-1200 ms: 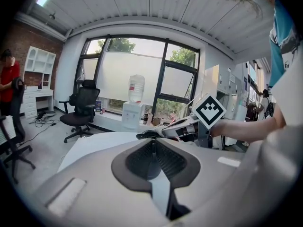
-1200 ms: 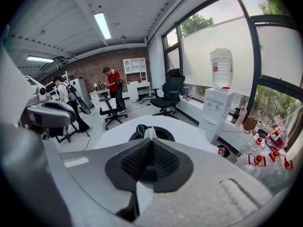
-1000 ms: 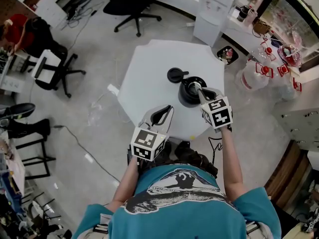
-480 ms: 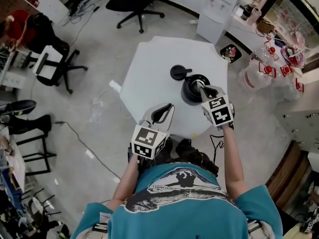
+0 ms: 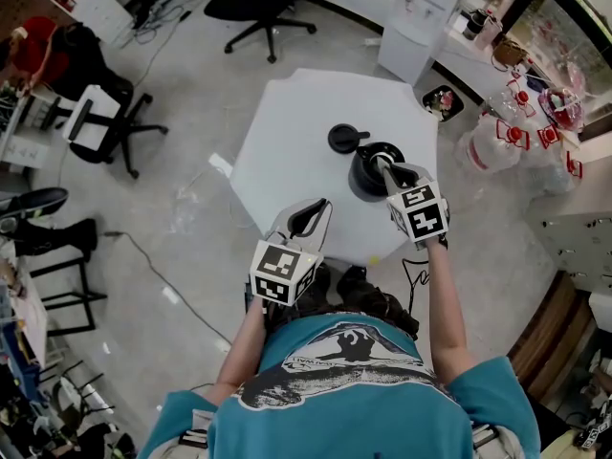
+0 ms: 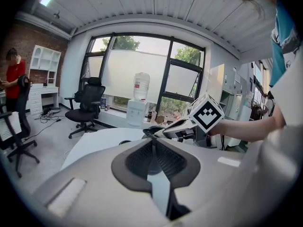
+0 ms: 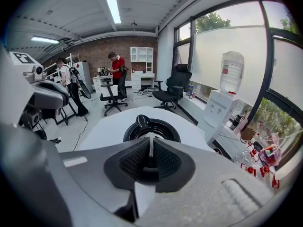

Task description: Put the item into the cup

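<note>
White table (image 5: pixel 287 151); black cup (image 5: pixel 360 185) and black lid (image 5: pixel 341 139); thin white item (image 7: pixel 150 143); blue-green shirt (image 5: pixel 354 390) with a black and white picture on it; black chair (image 5: pixel 253 3); grey floor (image 5: pixel 191 94); red-brown brick wall (image 7: pixel 97 48); red top (image 6: pixel 16 74) on a person far off.

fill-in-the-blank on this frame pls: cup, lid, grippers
1. The right gripper hangs over the open black ___.
2. The lid of the cup lies on the white ___.
3. A thin ___ item stands between the right gripper's jaws.
4. The left gripper holds ___.
Missing: cup; table; white; nothing.
Note: the right gripper's jaws have just been opening, the item between them.
</note>
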A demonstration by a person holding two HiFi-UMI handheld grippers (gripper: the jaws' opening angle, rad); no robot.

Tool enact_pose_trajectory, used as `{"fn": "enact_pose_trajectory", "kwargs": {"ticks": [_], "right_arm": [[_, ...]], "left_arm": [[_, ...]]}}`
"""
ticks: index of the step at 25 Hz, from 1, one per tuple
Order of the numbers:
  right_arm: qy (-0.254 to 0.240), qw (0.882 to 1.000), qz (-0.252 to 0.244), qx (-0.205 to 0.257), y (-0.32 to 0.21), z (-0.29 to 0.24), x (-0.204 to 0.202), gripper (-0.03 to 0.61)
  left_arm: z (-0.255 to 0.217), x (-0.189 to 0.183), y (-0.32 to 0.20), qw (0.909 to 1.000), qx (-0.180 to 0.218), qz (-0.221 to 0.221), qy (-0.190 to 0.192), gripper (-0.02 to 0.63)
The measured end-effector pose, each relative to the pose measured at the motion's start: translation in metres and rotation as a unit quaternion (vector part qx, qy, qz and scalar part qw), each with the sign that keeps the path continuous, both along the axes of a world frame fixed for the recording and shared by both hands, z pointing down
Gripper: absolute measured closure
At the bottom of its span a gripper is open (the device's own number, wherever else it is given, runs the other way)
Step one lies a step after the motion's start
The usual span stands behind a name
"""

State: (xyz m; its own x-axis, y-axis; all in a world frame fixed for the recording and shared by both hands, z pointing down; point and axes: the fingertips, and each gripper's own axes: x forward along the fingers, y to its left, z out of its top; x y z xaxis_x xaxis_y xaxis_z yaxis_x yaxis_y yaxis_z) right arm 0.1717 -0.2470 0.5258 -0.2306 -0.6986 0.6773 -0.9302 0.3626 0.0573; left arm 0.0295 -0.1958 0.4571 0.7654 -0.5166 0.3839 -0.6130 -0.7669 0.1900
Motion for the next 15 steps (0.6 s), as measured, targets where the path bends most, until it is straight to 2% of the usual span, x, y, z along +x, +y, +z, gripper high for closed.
{"fn": "enact_pose_trajectory", "kwargs": {"ticks": [9,15], "right_arm": [[-0.01,1.0,0.002,0.002,0.0027,-0.0016,0.0,0.545],[-0.045,0.999,0.006,0.009,0.0066,-0.0074,-0.0031,0.545]], "left_arm": [[0.0,0.0024,0.0026,1.0,0.0,-0.003,0.001,0.574],[-0.0012,0.0032,0.005,1.0,0.002,-0.004,-0.001,0.574]]}}
